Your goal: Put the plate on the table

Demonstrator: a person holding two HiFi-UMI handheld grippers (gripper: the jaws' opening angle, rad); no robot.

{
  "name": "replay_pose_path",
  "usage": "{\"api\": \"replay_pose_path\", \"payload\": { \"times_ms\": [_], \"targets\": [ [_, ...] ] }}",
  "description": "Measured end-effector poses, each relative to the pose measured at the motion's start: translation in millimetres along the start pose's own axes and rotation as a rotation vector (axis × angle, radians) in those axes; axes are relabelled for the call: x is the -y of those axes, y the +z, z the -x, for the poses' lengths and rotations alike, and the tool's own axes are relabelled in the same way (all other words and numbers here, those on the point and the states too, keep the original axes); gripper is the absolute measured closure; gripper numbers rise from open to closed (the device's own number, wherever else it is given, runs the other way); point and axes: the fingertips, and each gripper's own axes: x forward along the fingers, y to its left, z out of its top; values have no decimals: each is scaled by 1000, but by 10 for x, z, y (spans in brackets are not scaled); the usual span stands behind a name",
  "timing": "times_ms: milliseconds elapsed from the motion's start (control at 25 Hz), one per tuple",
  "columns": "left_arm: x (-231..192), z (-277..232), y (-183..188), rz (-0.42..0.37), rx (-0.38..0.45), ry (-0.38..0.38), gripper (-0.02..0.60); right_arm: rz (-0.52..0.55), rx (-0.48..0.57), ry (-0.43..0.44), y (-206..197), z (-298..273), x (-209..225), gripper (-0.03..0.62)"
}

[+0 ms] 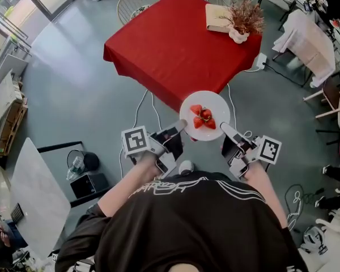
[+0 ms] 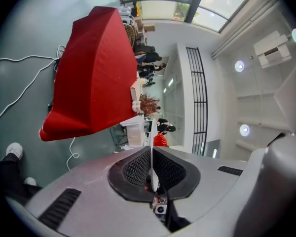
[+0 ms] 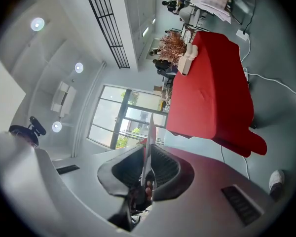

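Note:
A round white plate point(image 1: 215, 103) with strawberries point(image 1: 203, 118) on it hangs in the air just short of the near corner of the table with the red cloth point(image 1: 175, 44). My left gripper point(image 1: 183, 125) is shut on the plate's left rim, and my right gripper point(image 1: 222, 126) is shut on its right rim. In the left gripper view the plate point(image 2: 151, 152) shows edge-on between the jaws, with the red table point(image 2: 96, 73) ahead. The right gripper view shows the plate's rim point(image 3: 150, 142) pinched between the jaws and the table point(image 3: 217, 88) beyond.
On the table's far right stand a white vase of dried flowers point(image 1: 243, 18) and a tan book point(image 1: 216, 17). White cables point(image 1: 141, 109) trail over the grey floor by the table. A white board point(image 1: 37, 194) and a small stand with a glass point(image 1: 79, 166) are at my left.

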Motion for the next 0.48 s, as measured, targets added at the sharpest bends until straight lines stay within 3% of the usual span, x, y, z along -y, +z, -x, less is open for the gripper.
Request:
{"api": "replay_pose_path", "payload": {
  "times_ms": [480],
  "targets": [
    [-53,-425,527,-12,14,10,566,-22,6,35,549,-383,186,559]
  ]
}}
